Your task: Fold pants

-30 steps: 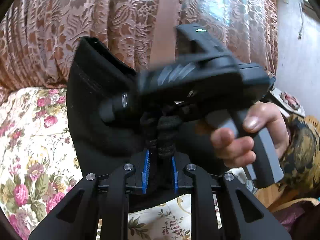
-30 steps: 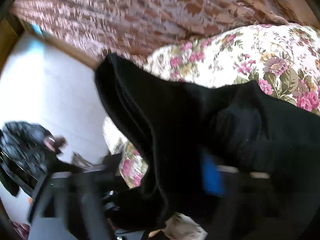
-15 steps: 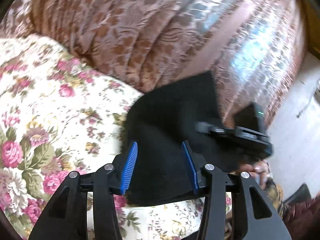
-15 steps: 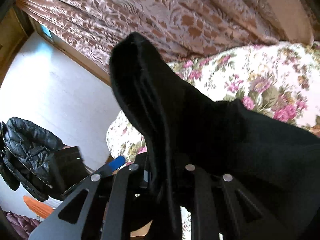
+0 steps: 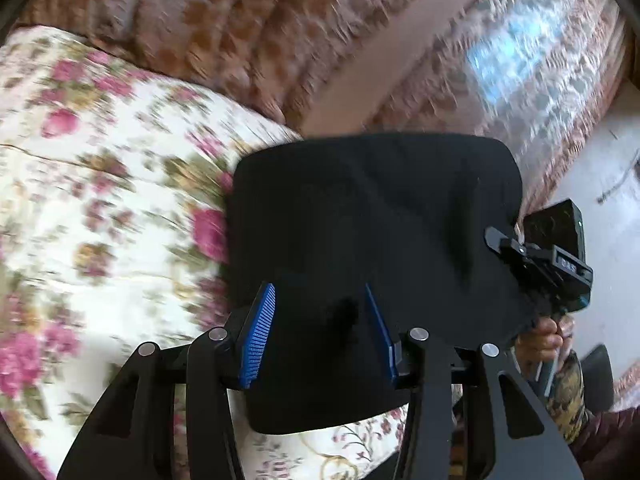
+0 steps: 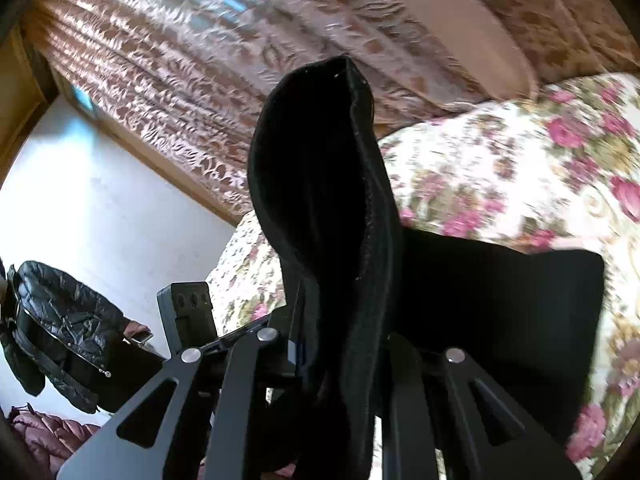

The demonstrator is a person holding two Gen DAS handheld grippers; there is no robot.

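While left gripper (image 5: 320, 332) gapes, right view shows pants (image 6: 328, 216) clamped.

Floral bedspread (image 5: 100, 200) covers bed; folded black pants (image 5: 372, 240) lie on it.

The left gripper (image 5: 320, 332) is matte black, with flat cut-out arms joined by round silver screws and two fingers lined with ribbed blue pads (image 5: 259, 332). The right gripper (image 6: 340, 356) has the same black arms and silver screws, with a sliver of blue showing. The right hand (image 5: 546, 338) has bare reddish skin, and its sleeve (image 5: 570, 396) is patterned yellow and dark
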